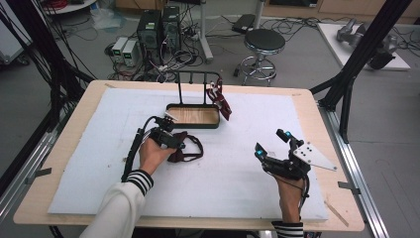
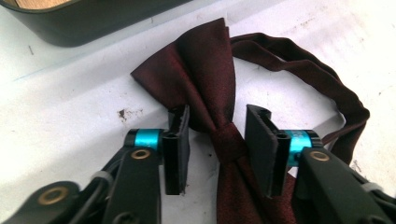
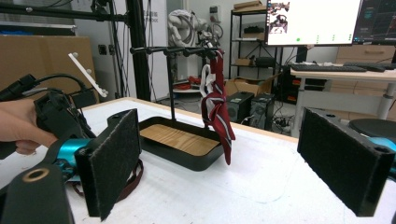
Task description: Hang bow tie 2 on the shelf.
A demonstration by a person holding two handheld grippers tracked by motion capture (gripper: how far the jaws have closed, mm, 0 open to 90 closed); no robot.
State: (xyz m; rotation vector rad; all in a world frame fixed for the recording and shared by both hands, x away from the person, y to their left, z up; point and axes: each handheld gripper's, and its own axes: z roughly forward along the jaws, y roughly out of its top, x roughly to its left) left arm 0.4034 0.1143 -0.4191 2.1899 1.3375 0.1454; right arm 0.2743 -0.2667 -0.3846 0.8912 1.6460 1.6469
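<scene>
Fingers [image 2: 177, 149] of my left gripper [image 2: 218, 149] straddle the knot of the dark red bow tie [image 2: 205, 74], which lies flat on the white bench cover [image 1: 89, 163], just in front of the black tray stand [image 1: 171, 106]. I read the jaws as partly closed, with a gap visible on both sides of the knot, so nothing is clamped yet. The strap loops off to the right of the knot.

Risks I judge from here:
- Pads closing off-centre could catch one wing alone, so the tie would hang crooked when lifted.
- Slick fabric may slip from a shallow bite.
- The trailing strap may drag or snag on the tray rim.

A striped tie [image 1: 221, 101] already hangs from the stand's rail. Further right, my right gripper [image 1: 274, 143] is held above the bench, jaws wide apart and holding nothing.
</scene>
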